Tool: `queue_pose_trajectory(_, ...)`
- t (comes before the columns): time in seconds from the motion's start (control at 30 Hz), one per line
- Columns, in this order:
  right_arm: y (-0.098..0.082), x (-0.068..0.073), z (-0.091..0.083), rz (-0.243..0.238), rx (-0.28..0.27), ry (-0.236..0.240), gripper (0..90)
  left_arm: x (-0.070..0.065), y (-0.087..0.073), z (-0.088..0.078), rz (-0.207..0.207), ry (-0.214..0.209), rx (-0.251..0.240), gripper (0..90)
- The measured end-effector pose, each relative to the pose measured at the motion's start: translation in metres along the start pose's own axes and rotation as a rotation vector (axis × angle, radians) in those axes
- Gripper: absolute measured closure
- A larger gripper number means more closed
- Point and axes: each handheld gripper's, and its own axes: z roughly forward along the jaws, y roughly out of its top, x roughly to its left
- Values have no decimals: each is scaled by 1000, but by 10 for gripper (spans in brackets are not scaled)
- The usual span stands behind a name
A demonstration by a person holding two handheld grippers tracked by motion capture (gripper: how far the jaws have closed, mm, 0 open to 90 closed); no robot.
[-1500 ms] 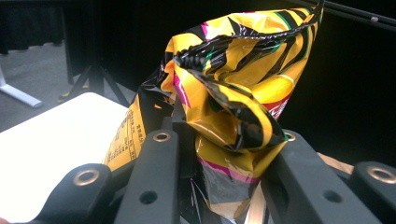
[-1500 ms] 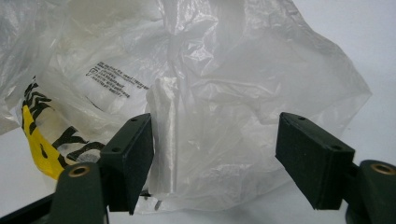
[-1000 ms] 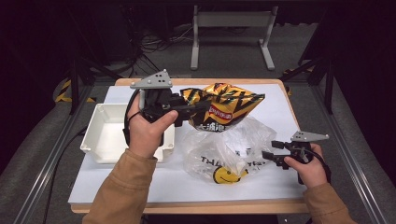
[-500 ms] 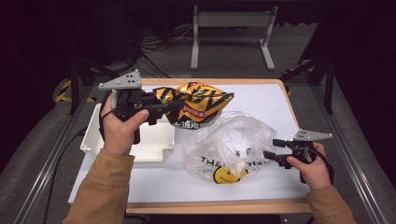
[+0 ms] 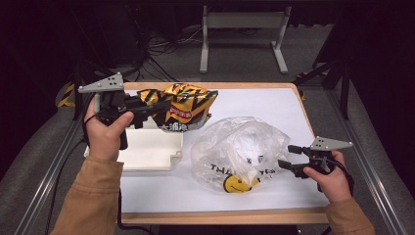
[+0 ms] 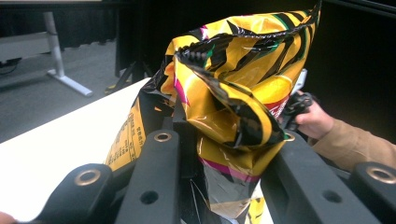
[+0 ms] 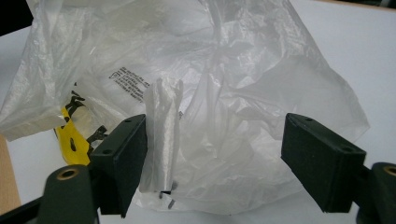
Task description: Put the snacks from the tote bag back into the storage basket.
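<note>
Yellow snack bag (image 5: 183,105) with black stripes and a red label, clear plastic bag (image 5: 240,152) with black lettering and a yellow smiley, white tray (image 5: 149,152), white surface (image 5: 274,105) edged in wood, black jaws, tan sleeves

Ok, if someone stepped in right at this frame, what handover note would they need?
Left gripper: shut on the chip bag, held in the air above the far edge of the white tray.
Right gripper: jaws open and just been widening, a twisted bag handle lying against one jaw, not clamped.
Plastic bag: on the table, right of the tray, smiley print toward the person.
Done: chip bag is out of the plastic bag and carried toward the tray.
Left, likely: set the chip bag down in the tray, then release it.
</note>
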Motion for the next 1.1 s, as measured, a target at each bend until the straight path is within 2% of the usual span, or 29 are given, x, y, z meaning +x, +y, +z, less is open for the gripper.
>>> queue_pose_trajectory(0.17, 1, 4, -3, -29, -8, -7, 235, 10, -6, -11, -14, 24, 8, 743)
queue_pose_trajectory(0.3, 1, 6, -3, -31, -10, -12, 234, 18, -10, -19, -26, 43, 6, 743)
queue_pose_trajectory(0.53, 1, 5, -6, -29, -18, -25, 234, 27, -13, -31, -20, 71, 19, 743)
queue_pose_trajectory(0.73, 0, 6, -12, -27, -40, -45, 230, 37, -19, -42, -31, 93, 21, 743)
queue_pose_trajectory(0.87, 3, 9, -16, -60, -53, -50, 207, 43, -24, -46, -38, 109, 33, 744)
queue_pose_trajectory(1.1, 8, 16, -18, -113, -67, -59, 191, 57, -37, -47, -62, 107, 43, 744)
